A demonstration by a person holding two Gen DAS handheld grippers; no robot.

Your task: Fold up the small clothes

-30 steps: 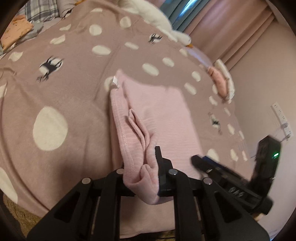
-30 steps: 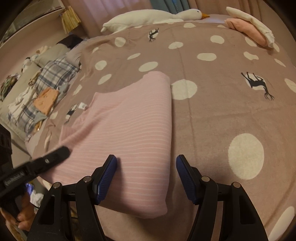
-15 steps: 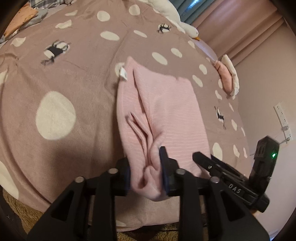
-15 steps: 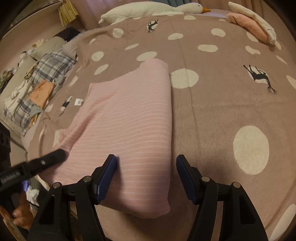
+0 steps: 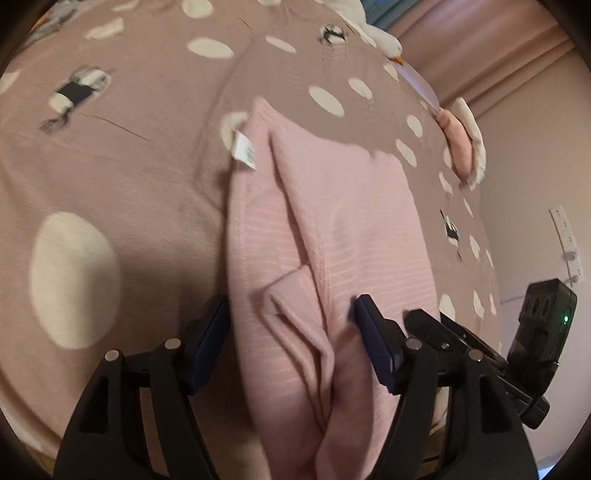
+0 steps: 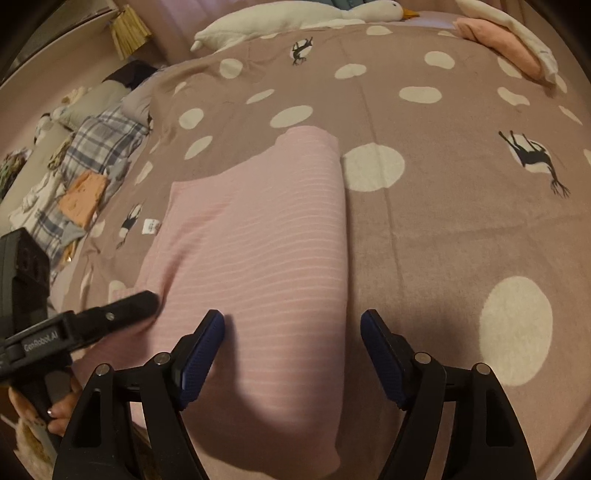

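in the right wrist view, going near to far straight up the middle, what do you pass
right tongs → pink folded garment → spotted brown blanket → white goose plush

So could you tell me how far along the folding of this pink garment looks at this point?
Partly done: the pink garment lies on the spotted blanket, already doubled into a long strip with a smooth fold along its right side. In hand: nothing. The left gripper and right gripper are open, straddling its near end. Left: bunched layers on the left need tidying, then likely a final fold.
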